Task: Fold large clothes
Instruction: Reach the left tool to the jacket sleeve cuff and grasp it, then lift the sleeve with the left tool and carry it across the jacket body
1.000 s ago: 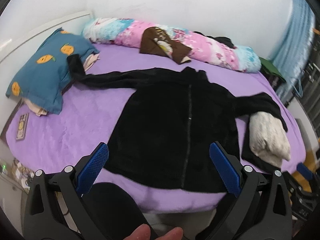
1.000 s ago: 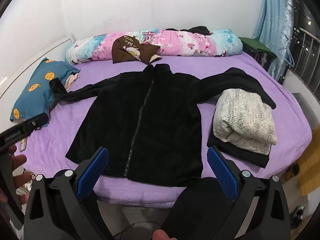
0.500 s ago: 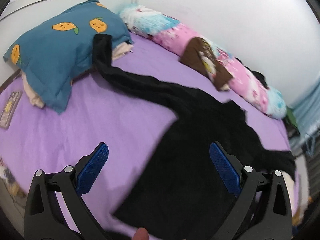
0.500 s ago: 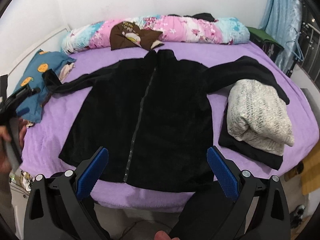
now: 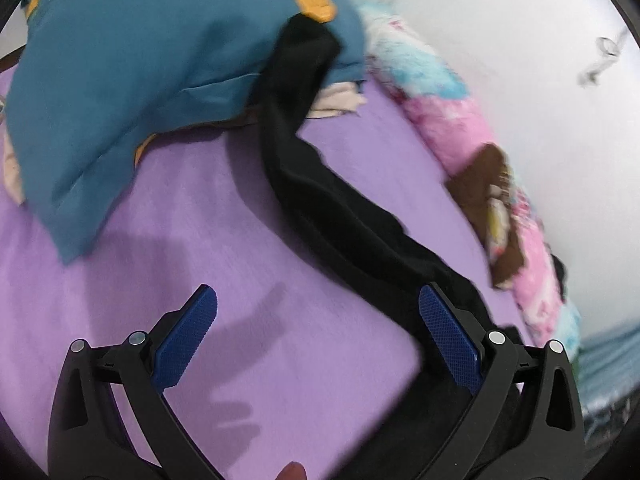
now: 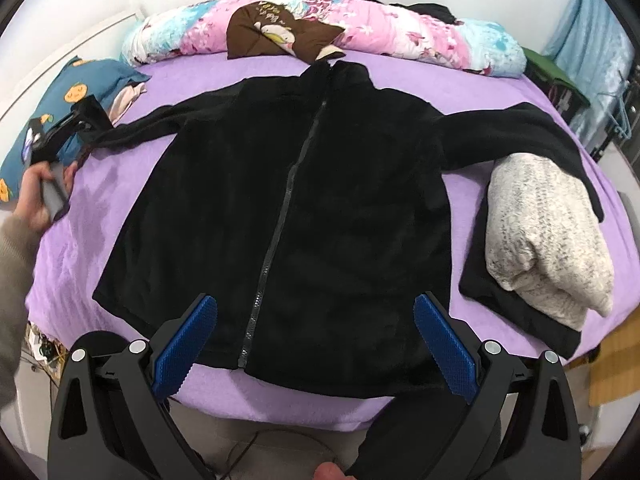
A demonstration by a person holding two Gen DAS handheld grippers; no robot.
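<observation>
A black jacket is spread flat on a purple bed. Both tongs, left gripper and right gripper, are released; folded cream sweater at three o'clock.

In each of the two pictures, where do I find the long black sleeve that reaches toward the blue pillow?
Left wrist view: the black sleeve runs diagonally through the centre, its cuff lying on the blue pillow.
Right wrist view: the sleeve lies at the left middle, stretching out from the jacket.
Shared landmark: the blue pillow with orange prints.
</observation>
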